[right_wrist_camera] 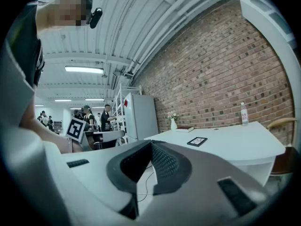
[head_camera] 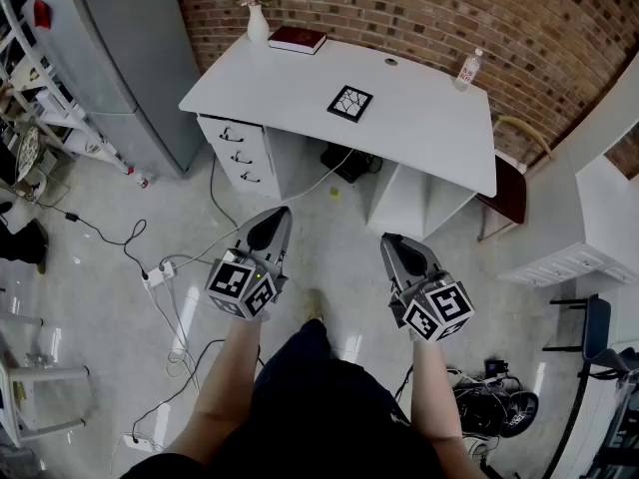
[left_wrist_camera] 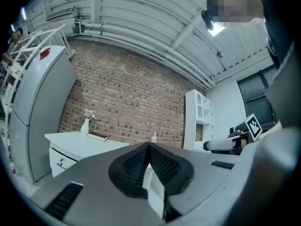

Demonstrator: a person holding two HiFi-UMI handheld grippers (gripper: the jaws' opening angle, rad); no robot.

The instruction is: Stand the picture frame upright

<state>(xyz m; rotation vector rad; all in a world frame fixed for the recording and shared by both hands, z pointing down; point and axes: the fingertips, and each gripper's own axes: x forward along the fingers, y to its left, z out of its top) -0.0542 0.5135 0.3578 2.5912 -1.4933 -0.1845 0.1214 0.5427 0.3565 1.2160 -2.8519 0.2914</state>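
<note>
Against the red brick wall, the head view shows a white desk with a curved top. A black-edged square picture frame lies flat near the middle of the desktop. At the back left corner stand a white vase of pink flowers and, just beside it, a dark red book. A clear plastic bottle stands near the right end. A tall grey refrigerator is left of the desk and a wooden chair is at its right end. Dark cables trail over the pale glossy floor. The left gripper and right gripper are held side by side over the floor, well short of the desk and well apart from the frame.

From the left gripper view, that gripper's ribbed dark pads meet in one line with nothing between them. Beyond them are the vase, book and bottle on the desk, the refrigerator at left and a white shelf unit at right; the frame cannot be made out here.

From the right gripper view, its jaws likewise stand pressed together and empty. The frame lies flat on the desktop past the jaw tips, with vase, book and bottle behind it. People stand far off at left.
</note>
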